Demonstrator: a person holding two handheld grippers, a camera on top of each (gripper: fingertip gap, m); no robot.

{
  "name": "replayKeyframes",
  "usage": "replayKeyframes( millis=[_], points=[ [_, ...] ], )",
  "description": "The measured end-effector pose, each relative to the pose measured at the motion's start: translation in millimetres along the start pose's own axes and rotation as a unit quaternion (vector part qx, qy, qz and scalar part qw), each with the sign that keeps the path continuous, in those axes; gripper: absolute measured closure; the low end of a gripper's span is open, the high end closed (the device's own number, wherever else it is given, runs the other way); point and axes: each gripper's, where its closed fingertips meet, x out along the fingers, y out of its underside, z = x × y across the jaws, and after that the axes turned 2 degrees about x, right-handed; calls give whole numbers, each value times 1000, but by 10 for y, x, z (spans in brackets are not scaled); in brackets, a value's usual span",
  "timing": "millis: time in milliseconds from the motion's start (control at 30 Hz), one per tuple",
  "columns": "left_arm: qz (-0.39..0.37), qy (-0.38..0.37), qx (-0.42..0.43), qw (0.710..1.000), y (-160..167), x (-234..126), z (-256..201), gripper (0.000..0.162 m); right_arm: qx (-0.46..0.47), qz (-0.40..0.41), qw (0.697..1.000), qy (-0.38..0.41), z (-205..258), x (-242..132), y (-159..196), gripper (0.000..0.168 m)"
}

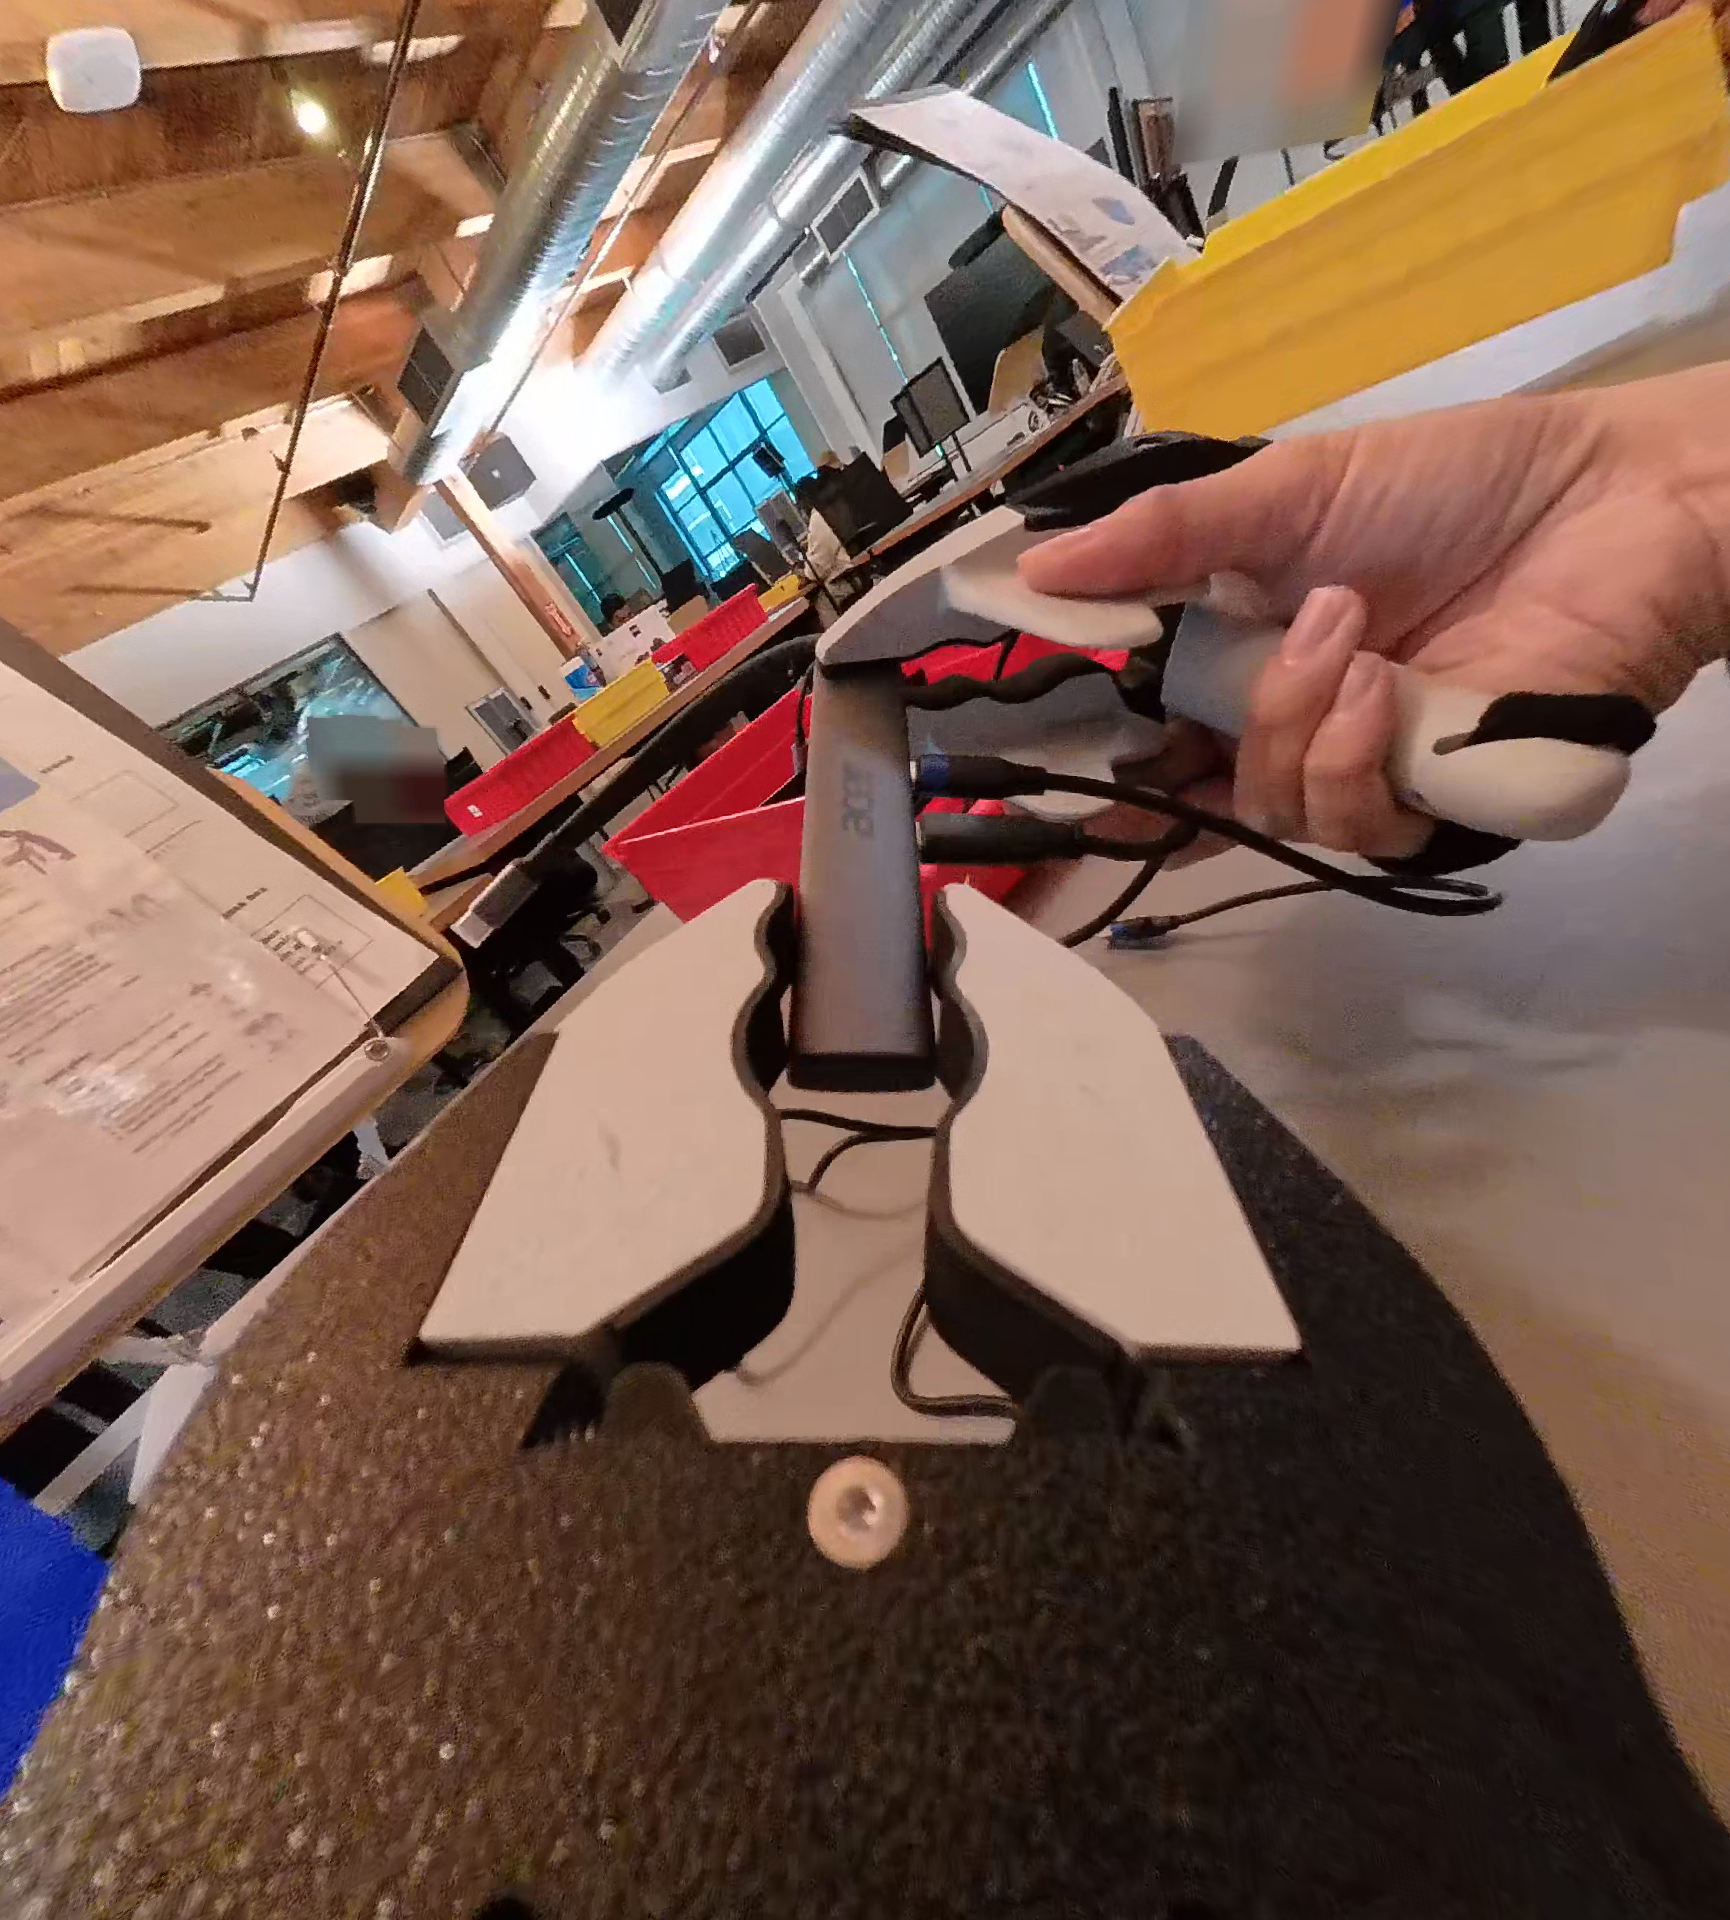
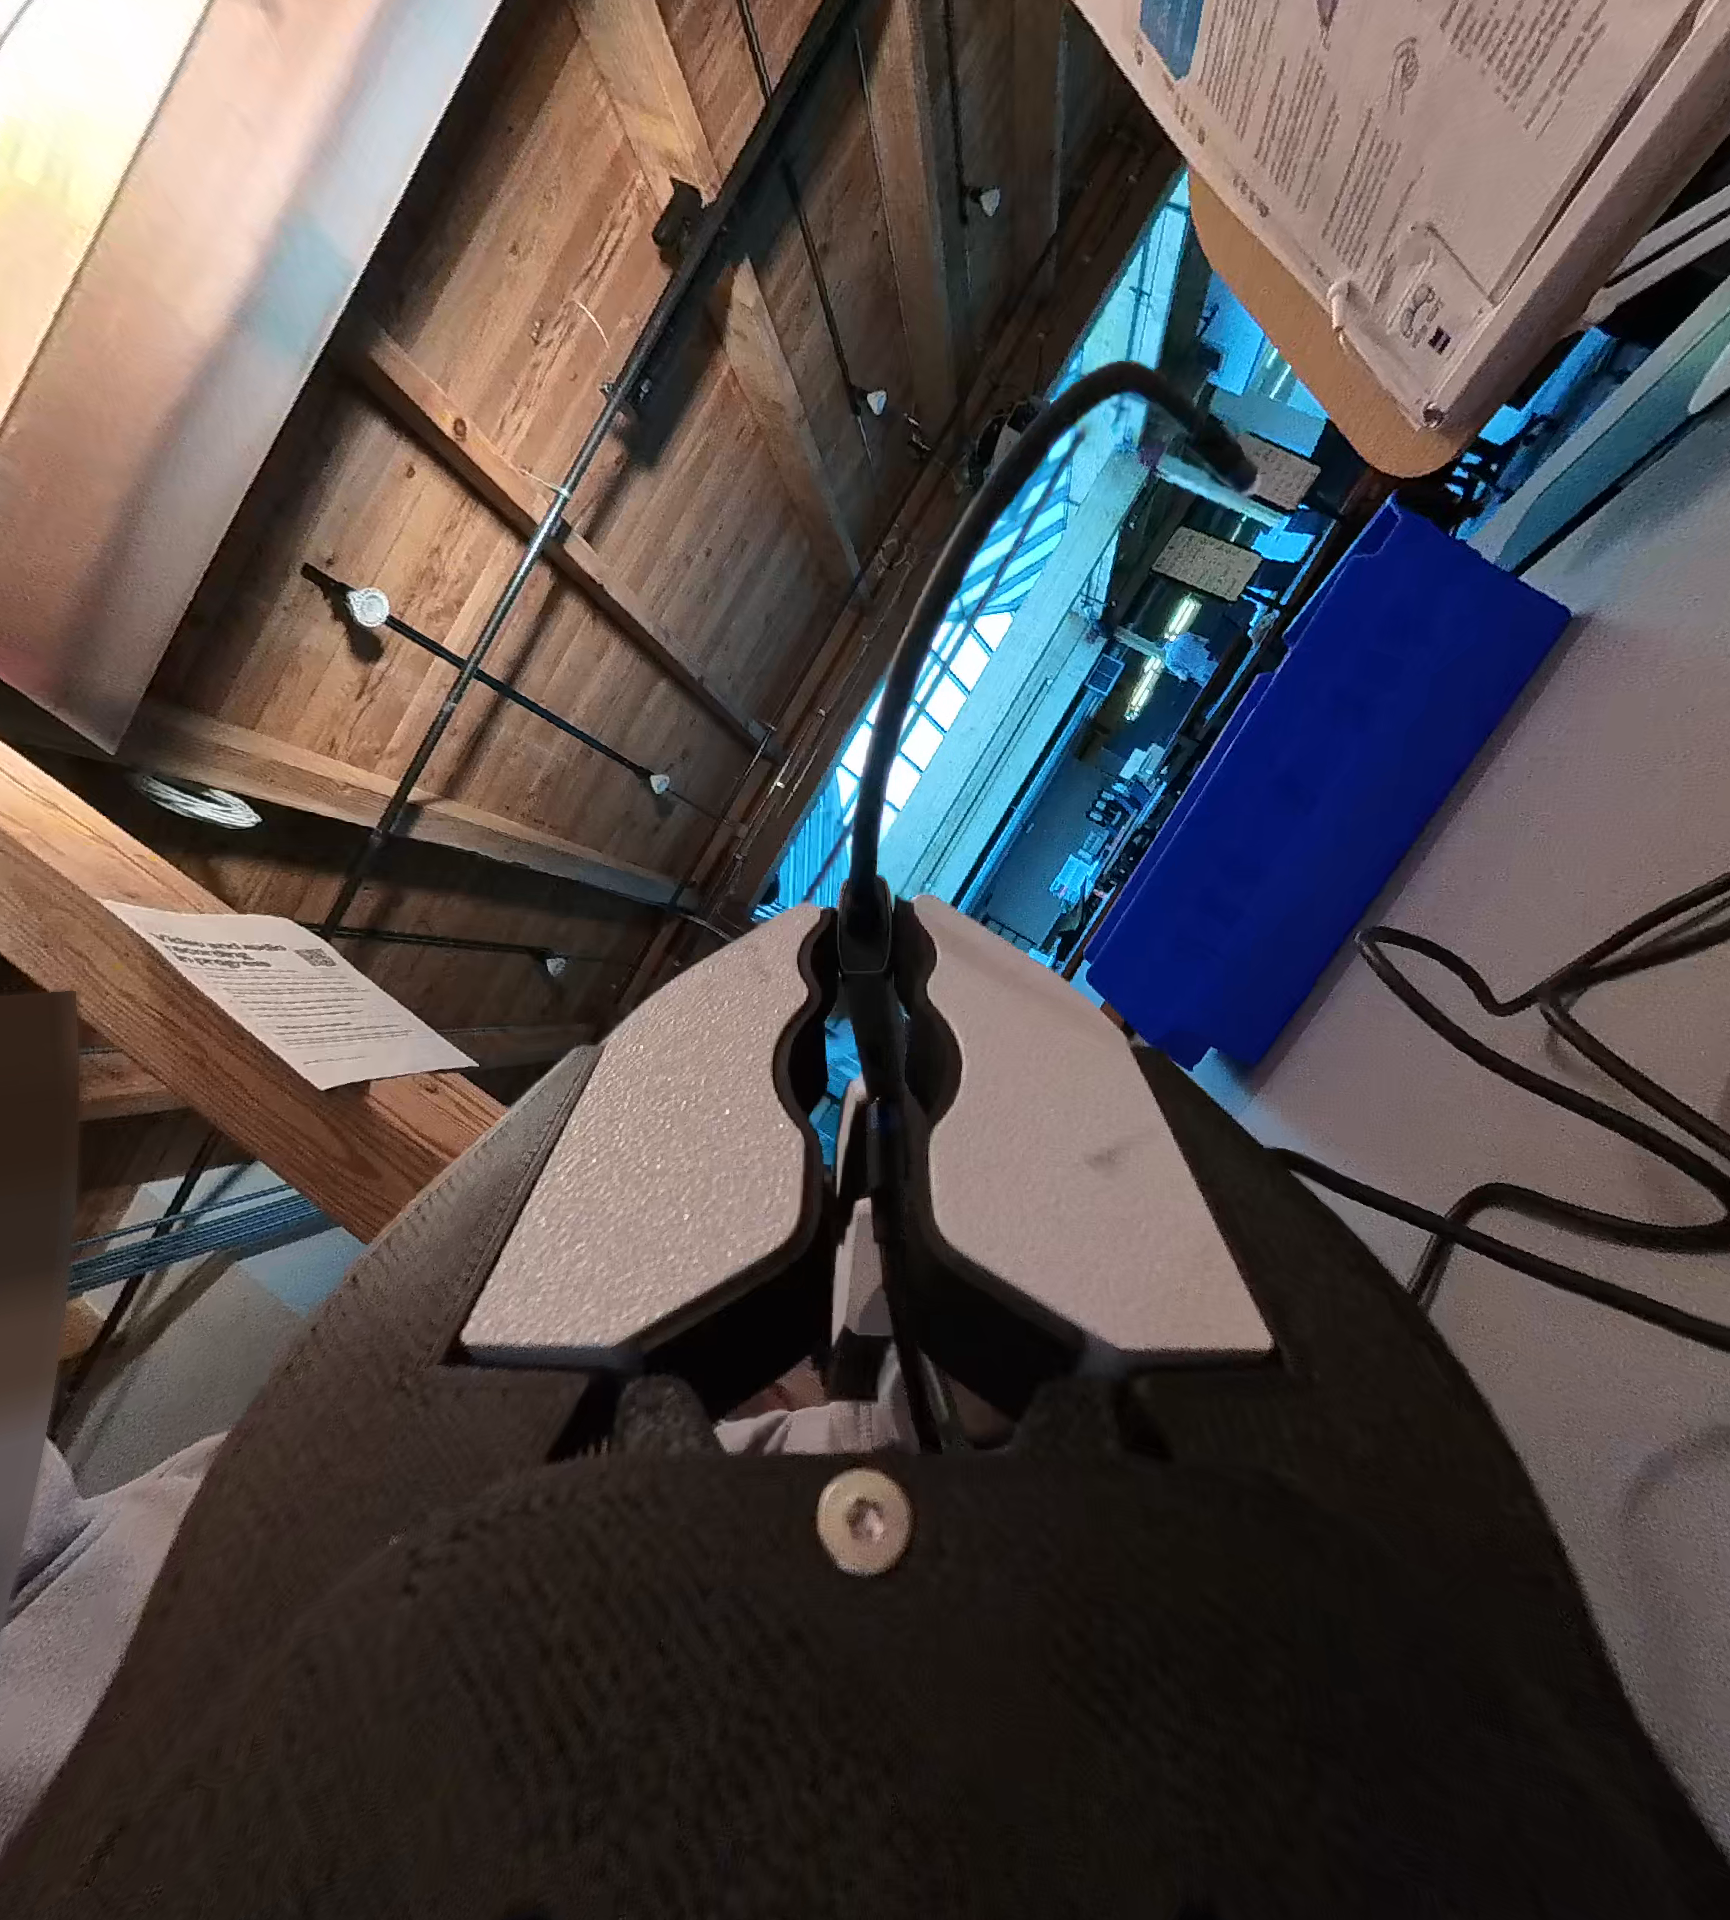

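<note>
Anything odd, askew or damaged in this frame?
Nothing looks damaged or spilled. The left gripper clamps a grey hub; the right gripper pinches a black cable near its plug. Loose cables sprawl over the table.

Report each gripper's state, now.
Left gripper: shut on the grey hub.
Right gripper: shut on the black cable plug.

Dark grey hub (image 1: 861, 914), black cable (image 2: 944, 582), red bin (image 1: 726, 831), yellow bin (image 1: 1412, 249), blue bin (image 2: 1328, 769)
</note>
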Motion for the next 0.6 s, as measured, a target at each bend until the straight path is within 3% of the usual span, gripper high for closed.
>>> replayKeyframes(
  millis=[233,600],
  points=[
    [1,-26,9,1000,79,-12,13,139,16,-5,1000,4,-68,12,20,158],
    [43,18,-121,992,71,-89,50,138,-30,3,999,14,-104,68,74,157]
  ],
)
